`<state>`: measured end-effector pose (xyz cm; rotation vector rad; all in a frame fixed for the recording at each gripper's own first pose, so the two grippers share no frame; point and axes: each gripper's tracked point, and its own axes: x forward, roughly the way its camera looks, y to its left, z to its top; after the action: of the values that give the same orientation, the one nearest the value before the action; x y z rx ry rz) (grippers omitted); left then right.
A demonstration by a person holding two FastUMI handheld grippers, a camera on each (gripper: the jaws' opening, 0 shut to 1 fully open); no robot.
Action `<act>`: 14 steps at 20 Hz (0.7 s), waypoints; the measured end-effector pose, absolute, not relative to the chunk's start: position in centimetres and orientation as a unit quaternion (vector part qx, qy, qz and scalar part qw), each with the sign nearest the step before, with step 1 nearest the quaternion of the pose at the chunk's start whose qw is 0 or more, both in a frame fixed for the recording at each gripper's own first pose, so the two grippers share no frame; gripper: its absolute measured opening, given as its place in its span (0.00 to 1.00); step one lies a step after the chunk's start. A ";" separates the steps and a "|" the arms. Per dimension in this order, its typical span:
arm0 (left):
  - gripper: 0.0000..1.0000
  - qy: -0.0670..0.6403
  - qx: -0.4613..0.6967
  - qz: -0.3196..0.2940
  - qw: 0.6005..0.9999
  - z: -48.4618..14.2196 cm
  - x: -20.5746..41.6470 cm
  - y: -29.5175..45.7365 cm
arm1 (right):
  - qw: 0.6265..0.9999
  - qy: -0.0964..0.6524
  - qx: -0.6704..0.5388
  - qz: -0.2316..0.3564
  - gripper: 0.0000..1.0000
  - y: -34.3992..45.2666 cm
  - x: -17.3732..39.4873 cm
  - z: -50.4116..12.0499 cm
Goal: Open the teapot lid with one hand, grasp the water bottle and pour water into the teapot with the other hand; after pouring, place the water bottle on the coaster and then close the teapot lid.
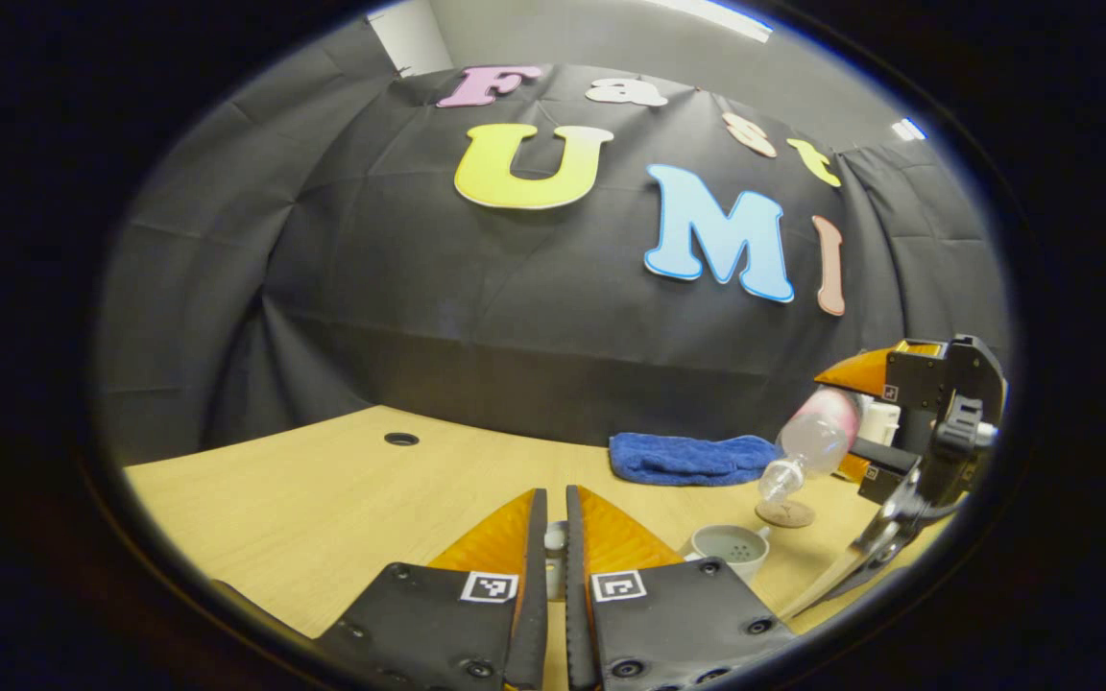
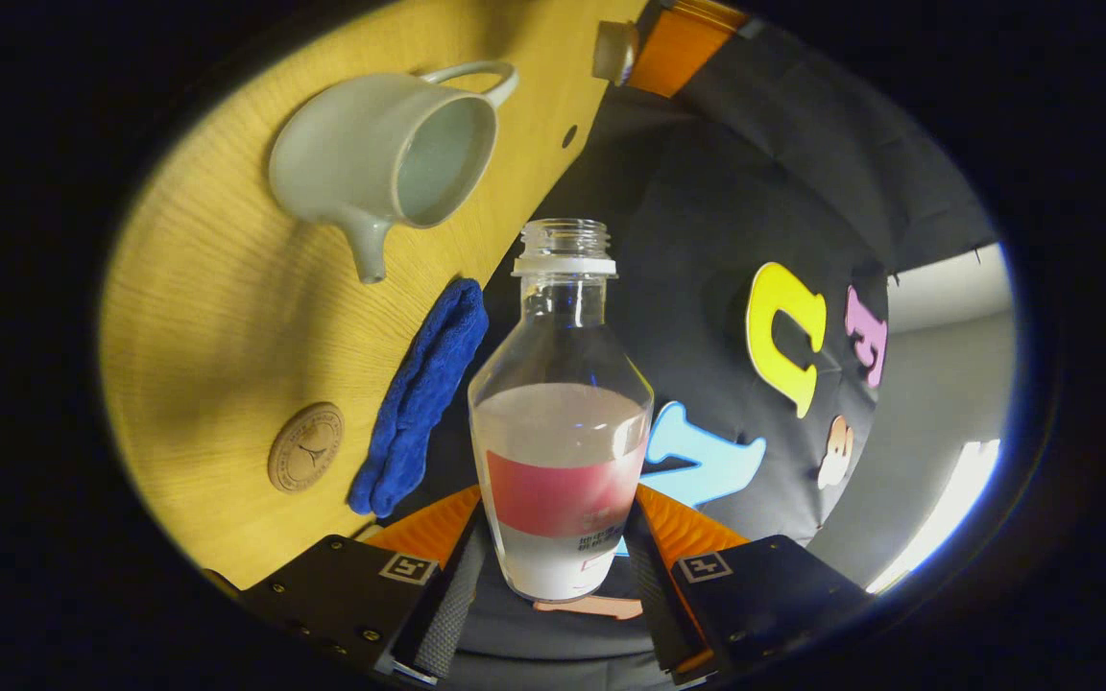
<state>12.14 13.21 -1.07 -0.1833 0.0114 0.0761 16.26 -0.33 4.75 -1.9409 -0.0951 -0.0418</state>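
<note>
In the left gripper view my left gripper [image 1: 555, 494] is shut on the pale teapot lid [image 1: 555, 539], held above the wooden table. The white teapot [image 1: 731, 547] stands open just to its right, strainer holes showing. Farther right, my right gripper [image 1: 851, 417] holds the clear water bottle [image 1: 814, 441] tilted, mouth down toward the teapot. In the right gripper view the uncapped, pink-labelled bottle [image 2: 563, 432] sits between the fingers of my right gripper [image 2: 558, 501], about half full. The open teapot [image 2: 390, 154] lies beyond it. The round wooden coaster [image 2: 305, 447] is bare.
A folded blue cloth [image 1: 687, 459] lies at the back of the table, beside the coaster [image 1: 785, 513]. In the right gripper view the cloth [image 2: 419, 398] lies along the table's far edge. The tabletop [image 1: 323, 499] has a cable hole [image 1: 401, 439] at the left.
</note>
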 end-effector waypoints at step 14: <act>0.14 0.010 -0.092 0.033 0.995 -1.4 12.4 12.9 | 0.876 0.118 -0.467 0.028 0.76 -4.1 17.0 0.2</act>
<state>12.35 12.94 -1.35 -0.1845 0.0192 0.0670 17.03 -4.14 0.24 -0.9745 0.2456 0.0578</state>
